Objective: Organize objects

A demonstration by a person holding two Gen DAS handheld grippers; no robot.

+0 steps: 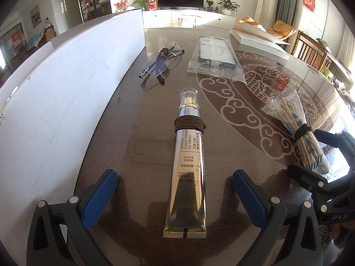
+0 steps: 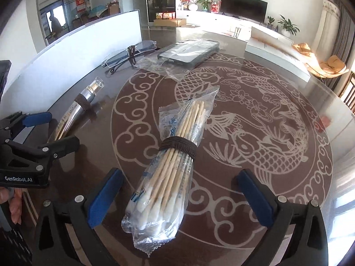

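Observation:
A gold eye-cream tube (image 1: 188,173) bound with brown cord lies on the table (image 1: 137,133), pointing away between the blue pads of my left gripper (image 1: 175,177). That gripper is open and does not touch the tube. A bagged bundle of cotton swabs (image 2: 177,155), also cord-bound, lies between the wide-apart fingers of my open right gripper (image 2: 179,177), untouched. The right wrist view shows the left gripper (image 2: 53,130) astride the tube (image 2: 84,102). The left wrist view shows the right gripper (image 1: 319,155) at the swabs (image 1: 301,137).
Clear glasses (image 1: 159,64) with a cord on the frame and a dark phone case in a plastic bag (image 1: 215,55) lie farther back. A white upright board (image 1: 66,88) borders the table's left side. A white box (image 2: 277,48) sits at the far right. A hand (image 2: 13,199) holds the left gripper.

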